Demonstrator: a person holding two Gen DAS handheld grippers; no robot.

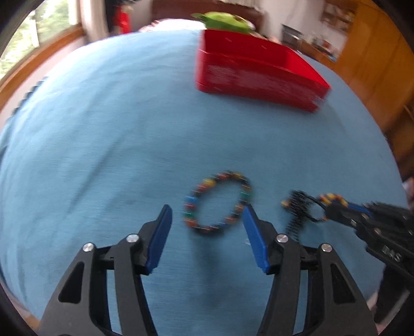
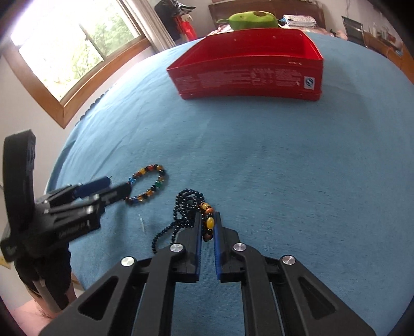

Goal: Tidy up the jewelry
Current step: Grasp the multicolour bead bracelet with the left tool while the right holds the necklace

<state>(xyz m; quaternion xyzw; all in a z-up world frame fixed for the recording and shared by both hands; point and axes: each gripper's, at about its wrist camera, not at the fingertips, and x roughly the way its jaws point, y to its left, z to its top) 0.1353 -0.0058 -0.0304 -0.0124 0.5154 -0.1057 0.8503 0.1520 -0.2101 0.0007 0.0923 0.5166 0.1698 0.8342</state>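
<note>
Two hand-held grippers working over a blue cloth (image 2: 258, 160) — pick-up stage of tidying jewelry into a red box (image 2: 248, 77). The right gripper (image 2: 207, 219) is clenching on the amber-beaded end of a black bead necklace (image 2: 186, 206); most of the black strand is trailing on the cloth to its left. The left gripper (image 1: 207, 214) is standing released, its blue pads (image 1: 160, 232) straddling a multicoloured bead bracelet (image 1: 218, 203) that is lying flat on the cloth, one pad just beside the bracelet's rim and no pad pressing on it.

Judged step: the necklace is being secured while the bracelet is being lined up. The next move is probably calling for the left pads to shut across the bracelet's beads, then for both pieces to be carried to the open box, which is sitting well apart at the far side.

Count: one necklace, one bracelet, one red box, two grippers — plus one green object (image 2: 253, 19) behind the box, its kind unclear.
</note>
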